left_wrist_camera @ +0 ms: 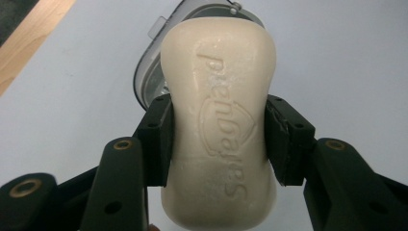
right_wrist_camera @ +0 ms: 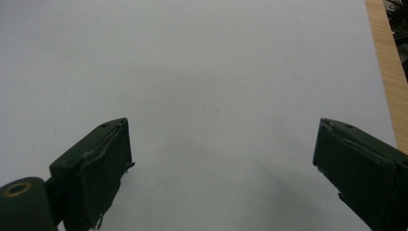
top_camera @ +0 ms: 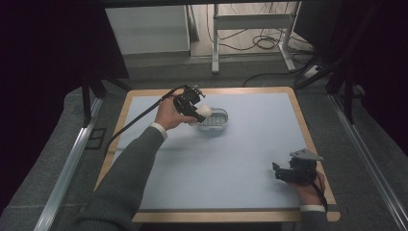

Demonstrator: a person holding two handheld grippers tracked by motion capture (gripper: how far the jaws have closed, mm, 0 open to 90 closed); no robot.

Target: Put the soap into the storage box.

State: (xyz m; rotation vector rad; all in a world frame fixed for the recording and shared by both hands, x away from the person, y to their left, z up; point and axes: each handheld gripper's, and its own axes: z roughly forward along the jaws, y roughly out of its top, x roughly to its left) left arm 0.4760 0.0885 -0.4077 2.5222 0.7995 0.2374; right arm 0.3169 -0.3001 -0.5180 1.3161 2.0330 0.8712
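Left gripper view: soap bar (left_wrist_camera: 219,125) lengthwise between fingers (left_wrist_camera: 156,139).

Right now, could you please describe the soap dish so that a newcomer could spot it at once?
Look at the pale blue mat on the table, toward its far side. There sits a small oval soap dish, pale with a ridged floor, beside the left gripper gripping the cream soap bar.

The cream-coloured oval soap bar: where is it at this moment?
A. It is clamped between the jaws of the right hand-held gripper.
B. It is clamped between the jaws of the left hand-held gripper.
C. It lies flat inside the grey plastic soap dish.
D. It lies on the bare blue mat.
B: the left hand-held gripper presses both black jaws against the sides of the cream-coloured oval soap bar, above the grey plastic soap dish.
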